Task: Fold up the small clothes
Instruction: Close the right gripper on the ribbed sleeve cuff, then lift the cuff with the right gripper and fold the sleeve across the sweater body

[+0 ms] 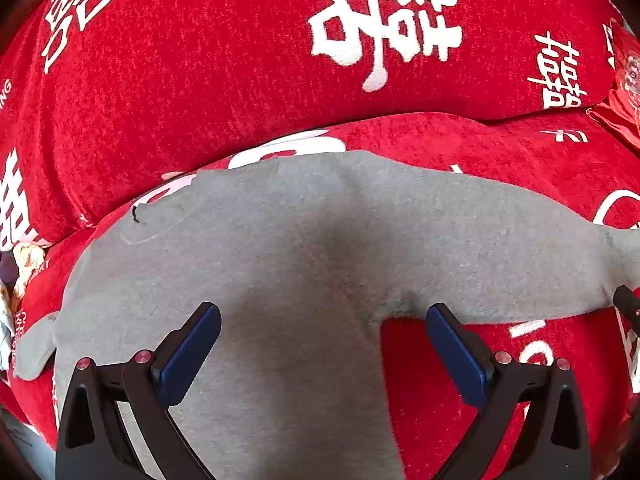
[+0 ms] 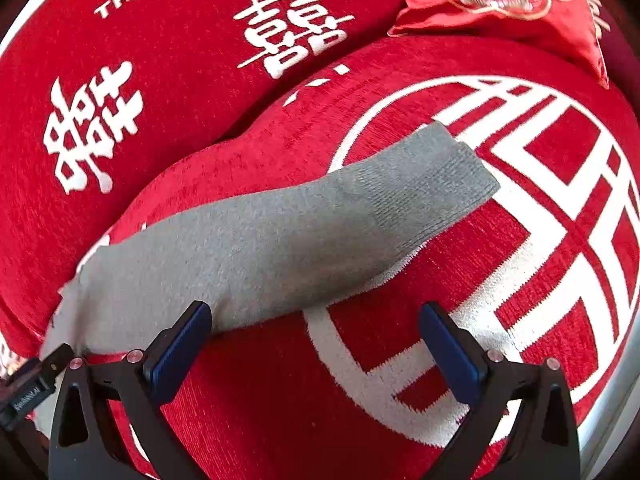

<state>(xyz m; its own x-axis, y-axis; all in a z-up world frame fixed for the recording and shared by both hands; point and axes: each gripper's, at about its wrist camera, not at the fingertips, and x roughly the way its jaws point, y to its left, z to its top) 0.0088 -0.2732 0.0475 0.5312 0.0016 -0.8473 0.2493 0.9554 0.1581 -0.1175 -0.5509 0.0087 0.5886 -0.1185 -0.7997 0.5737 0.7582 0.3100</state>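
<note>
Red patterned cushion (image 2: 440,360), grey sock (image 2: 280,240) flat, satin pillow (image 2: 520,12) behind

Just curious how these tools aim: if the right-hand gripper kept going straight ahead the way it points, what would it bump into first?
Probably the red cushion cover. The open right gripper points at it, with the grey sock just beyond its left finger. Depth is hard to judge.

Home: red sofa cushions (image 1: 240,80)
</note>
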